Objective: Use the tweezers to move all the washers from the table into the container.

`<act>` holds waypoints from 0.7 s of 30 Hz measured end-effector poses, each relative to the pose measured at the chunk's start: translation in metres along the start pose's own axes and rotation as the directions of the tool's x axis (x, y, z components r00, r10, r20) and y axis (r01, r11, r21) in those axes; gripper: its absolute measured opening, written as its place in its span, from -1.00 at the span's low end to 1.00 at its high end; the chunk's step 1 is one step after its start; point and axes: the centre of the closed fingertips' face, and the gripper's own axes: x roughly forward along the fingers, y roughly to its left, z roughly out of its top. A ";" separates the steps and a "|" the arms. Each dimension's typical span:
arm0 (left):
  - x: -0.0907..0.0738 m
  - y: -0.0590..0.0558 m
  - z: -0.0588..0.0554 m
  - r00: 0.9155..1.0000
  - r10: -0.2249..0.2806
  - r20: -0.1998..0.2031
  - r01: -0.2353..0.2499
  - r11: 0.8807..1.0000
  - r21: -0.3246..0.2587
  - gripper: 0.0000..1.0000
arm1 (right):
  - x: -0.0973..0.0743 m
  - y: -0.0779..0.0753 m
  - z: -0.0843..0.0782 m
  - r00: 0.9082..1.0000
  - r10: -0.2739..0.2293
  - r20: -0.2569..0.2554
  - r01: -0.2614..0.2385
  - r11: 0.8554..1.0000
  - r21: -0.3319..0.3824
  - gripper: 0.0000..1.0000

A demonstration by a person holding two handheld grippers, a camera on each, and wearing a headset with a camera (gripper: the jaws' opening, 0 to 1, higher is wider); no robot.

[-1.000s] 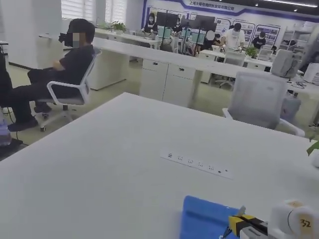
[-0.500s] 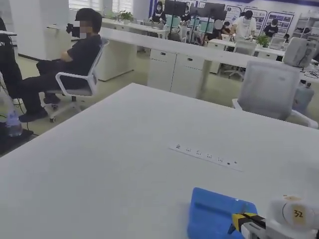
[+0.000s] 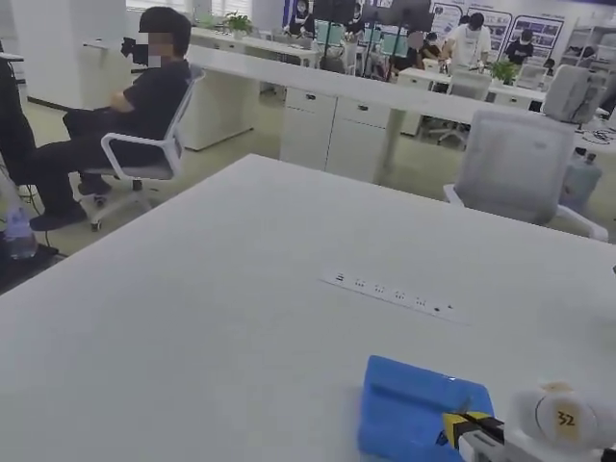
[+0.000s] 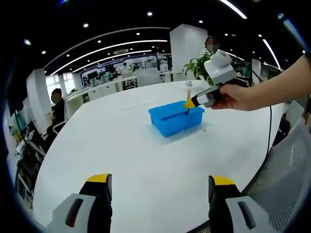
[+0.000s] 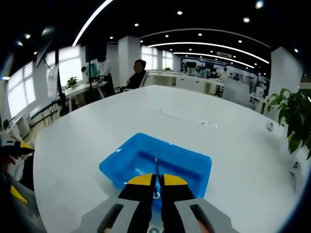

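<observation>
Since the earlier frame only the head camera shifts. Right gripper (image 5: 156, 187), jaws clamped on the tweezers (image 5: 156, 167), points them down into the container (image 5: 184, 160); left gripper (image 4: 160, 194), jaws spread and empty, sits well apart.

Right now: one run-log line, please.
left gripper open, over white table | right gripper shut on thin metal tweezers | tweezer tips over blue rectangular plastic container
</observation>
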 end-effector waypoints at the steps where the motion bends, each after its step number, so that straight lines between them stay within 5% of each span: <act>1: 0.000 0.000 0.001 1.000 0.000 0.004 0.000 1.000 0.001 0.65 | 0.000 0.000 0.000 1.000 0.002 -0.003 -0.002 1.000 -0.003 -0.98; 4: 0.000 0.000 0.001 1.000 -0.002 0.003 0.002 1.000 0.001 0.66 | -0.001 0.000 0.002 1.000 0.008 -0.013 -0.008 1.000 -0.006 -0.98; 13: 0.000 -0.001 0.002 1.000 -0.007 0.010 0.007 1.000 0.001 0.66 | -0.023 0.000 0.024 0.997 0.017 0.075 -0.018 1.000 0.016 -0.98; 21: 0.001 -0.003 0.001 1.000 -0.012 0.003 0.012 1.000 0.011 0.65 | -0.020 -0.006 0.017 0.999 0.006 0.054 -0.007 1.000 0.016 -0.97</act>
